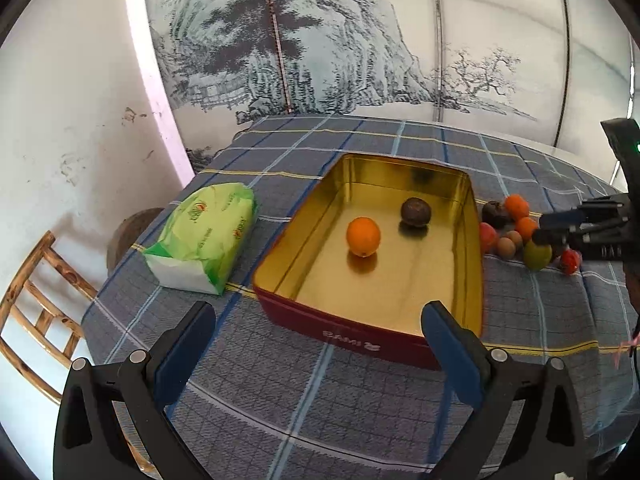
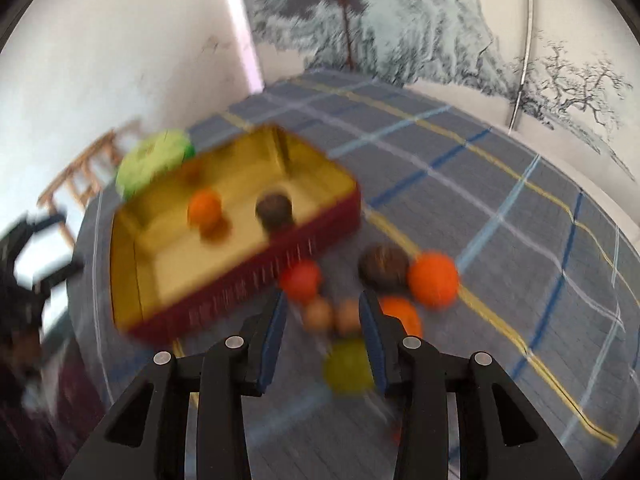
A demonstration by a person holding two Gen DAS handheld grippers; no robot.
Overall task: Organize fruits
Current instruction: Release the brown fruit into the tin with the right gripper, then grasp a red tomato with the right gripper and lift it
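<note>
left gripper (image 1: pixel 320 332) spread wide, empty, before the tin (image 1: pixel 474 240); right gripper (image 2: pixel 323 312) jaws apart, nothing pinched, over loose fruits (image 2: pixel 433 279).

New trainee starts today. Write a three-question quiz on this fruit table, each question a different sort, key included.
1. How many fruits lie in the tin?
2. True or false: the right gripper holds the green fruit.
3. The tissue pack lies A) inside the tin, B) beside the tin, away from the fruit pile, C) on the chair.

Key: 1. two, an orange and a dark brown fruit; 2. false, nothing gripped; 3. B.
</note>
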